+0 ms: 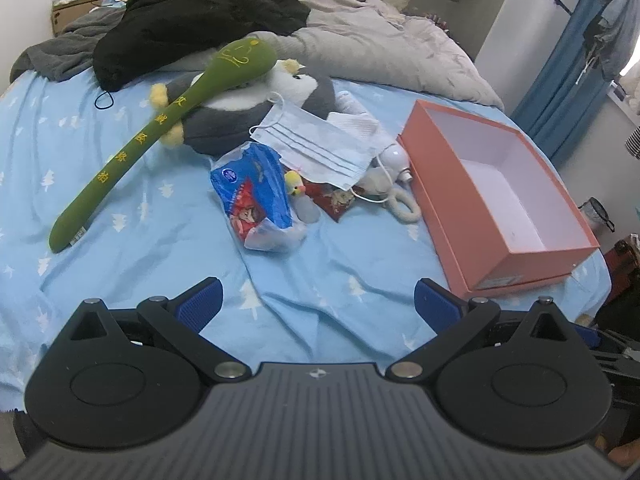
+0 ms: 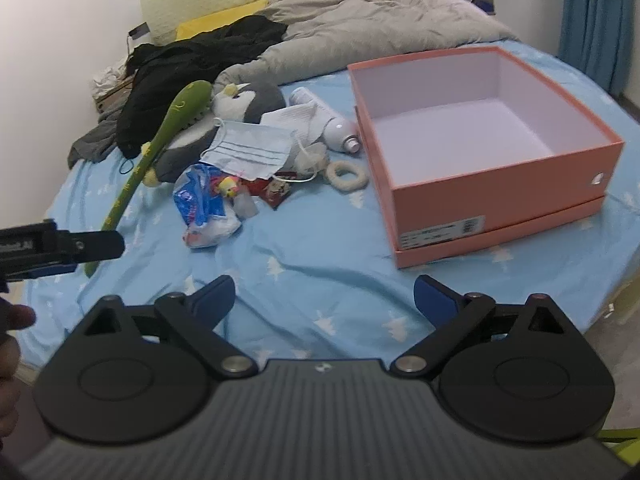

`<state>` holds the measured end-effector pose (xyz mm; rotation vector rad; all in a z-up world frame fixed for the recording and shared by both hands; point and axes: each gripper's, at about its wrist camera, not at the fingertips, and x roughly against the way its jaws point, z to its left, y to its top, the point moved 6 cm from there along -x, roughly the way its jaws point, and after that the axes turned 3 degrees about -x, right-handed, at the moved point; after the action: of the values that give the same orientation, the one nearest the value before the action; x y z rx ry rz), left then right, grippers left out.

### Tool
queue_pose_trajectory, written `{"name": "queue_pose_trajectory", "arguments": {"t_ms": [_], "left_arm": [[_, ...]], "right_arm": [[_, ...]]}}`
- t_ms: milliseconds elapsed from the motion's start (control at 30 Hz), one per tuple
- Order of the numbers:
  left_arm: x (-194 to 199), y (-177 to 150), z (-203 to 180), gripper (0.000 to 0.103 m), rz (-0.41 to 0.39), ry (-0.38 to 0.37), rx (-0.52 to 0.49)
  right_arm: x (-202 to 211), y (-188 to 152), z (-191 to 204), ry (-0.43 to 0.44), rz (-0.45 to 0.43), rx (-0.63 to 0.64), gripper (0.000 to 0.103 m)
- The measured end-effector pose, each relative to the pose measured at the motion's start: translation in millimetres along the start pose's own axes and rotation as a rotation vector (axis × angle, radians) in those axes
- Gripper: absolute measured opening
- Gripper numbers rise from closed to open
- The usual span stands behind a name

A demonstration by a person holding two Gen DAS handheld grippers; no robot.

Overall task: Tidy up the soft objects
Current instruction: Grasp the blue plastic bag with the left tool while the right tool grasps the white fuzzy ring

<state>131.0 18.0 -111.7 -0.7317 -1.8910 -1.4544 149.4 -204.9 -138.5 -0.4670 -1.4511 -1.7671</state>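
Note:
A pile of soft things lies on the blue bed sheet: a long green plush stick, a grey-and-white plush penguin, a blue face mask, a blue plastic packet, a small yellow chick toy and a white fluffy ring. An open pink box stands empty to the right. My left gripper hangs open over bare sheet in front of the pile. My right gripper is open too, nothing between its fingers.
A grey duvet and black clothes are heaped behind the pile. A white bottle lies by the box. The left gripper's side shows at the left edge of the right wrist view, with a hand below it. A blue curtain hangs right.

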Motion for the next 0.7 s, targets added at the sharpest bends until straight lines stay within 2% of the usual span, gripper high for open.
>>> {"name": "queue_pose_trajectory", "arguments": {"t_ms": [100,233,300,433,567,633,700], "left_arm": [[-12.4,4.2,5.8,0.102,0.007,0.005,0.0],[-33.5,11.1,13.8,0.101,0.018,-0.004,0.007],[-44.1,15.4,19.7,0.094,0.022,0.0,0.02],[-67.8,25.3,37.6,0.089,0.031,-0.028,0.097],[-93.4,36.1,51.9,0.082,0.041,-0.035,0.125],[-106.5,42.5,56.2,0.079,0.043,-0.035,0.129],[-119.0,48.0,59.6,0.076,0.044,-0.048,0.136]], "right_arm": [[-10.2,3.9,5.9,0.004,0.002,0.015,0.092],[-26.7,10.8,17.1,-0.002,-0.012,0.063,0.075],[-37.3,13.8,21.8,0.004,-0.008,0.069,0.073],[-65.6,18.5,32.2,0.015,0.011,0.094,0.072],[-94.7,24.1,42.8,0.01,0.014,0.139,0.071],[-111.7,28.9,45.9,-0.027,0.008,0.168,0.071],[-129.2,35.2,48.1,-0.009,0.017,0.17,0.071]]}}
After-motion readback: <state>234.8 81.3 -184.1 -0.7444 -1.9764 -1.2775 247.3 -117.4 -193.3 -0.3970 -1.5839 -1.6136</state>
